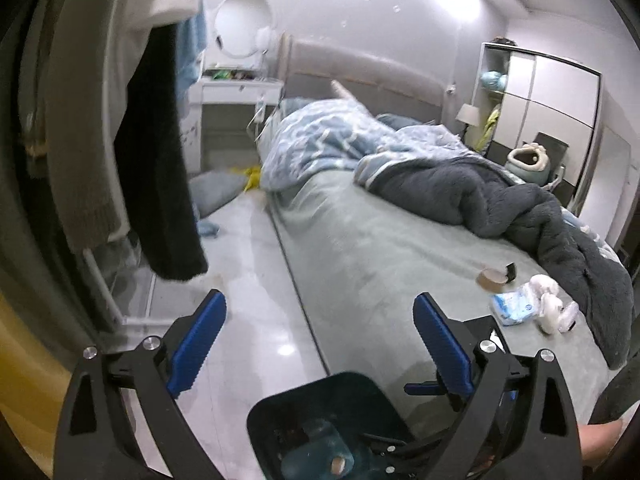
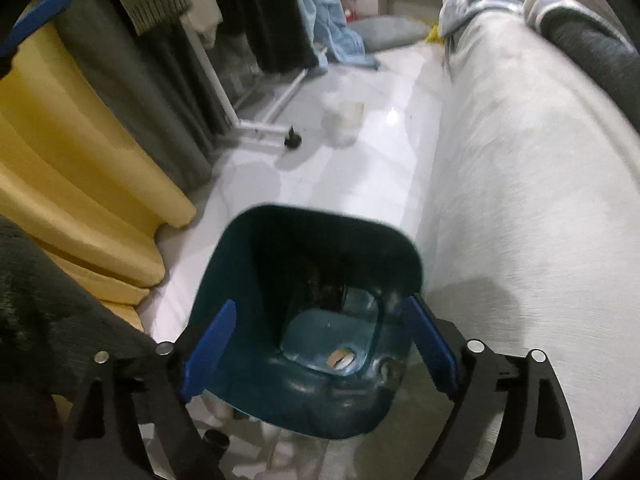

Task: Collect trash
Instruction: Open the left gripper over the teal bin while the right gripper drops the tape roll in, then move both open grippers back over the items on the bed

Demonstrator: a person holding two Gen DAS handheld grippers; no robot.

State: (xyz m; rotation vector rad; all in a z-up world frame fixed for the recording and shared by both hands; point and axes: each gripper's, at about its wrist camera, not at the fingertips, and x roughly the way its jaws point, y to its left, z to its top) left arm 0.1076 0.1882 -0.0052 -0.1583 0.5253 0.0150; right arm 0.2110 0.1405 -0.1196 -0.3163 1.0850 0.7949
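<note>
A dark teal trash bin (image 2: 240,280) stands on the white floor beside the bed; it also shows in the left wrist view (image 1: 320,400). My right gripper (image 2: 320,320) is open and hovers over the bin's mouth, empty. A few scraps lie at the bin's bottom (image 2: 340,358). My left gripper (image 1: 320,316) is open and empty, above the bin and the bed's edge. On the bed lie a brown tape roll (image 1: 491,277), a blue-white packet (image 1: 513,307) and crumpled white tissue (image 1: 550,302), to the right of the left gripper.
The bed (image 1: 380,240) has a rumpled blue and dark grey duvet (image 1: 500,196). A clothes rack with hanging garments (image 1: 160,160) stands left. Yellow and grey curtains (image 2: 80,160) hang beside the bin. A blurred pale object (image 2: 344,120) lies on the floor.
</note>
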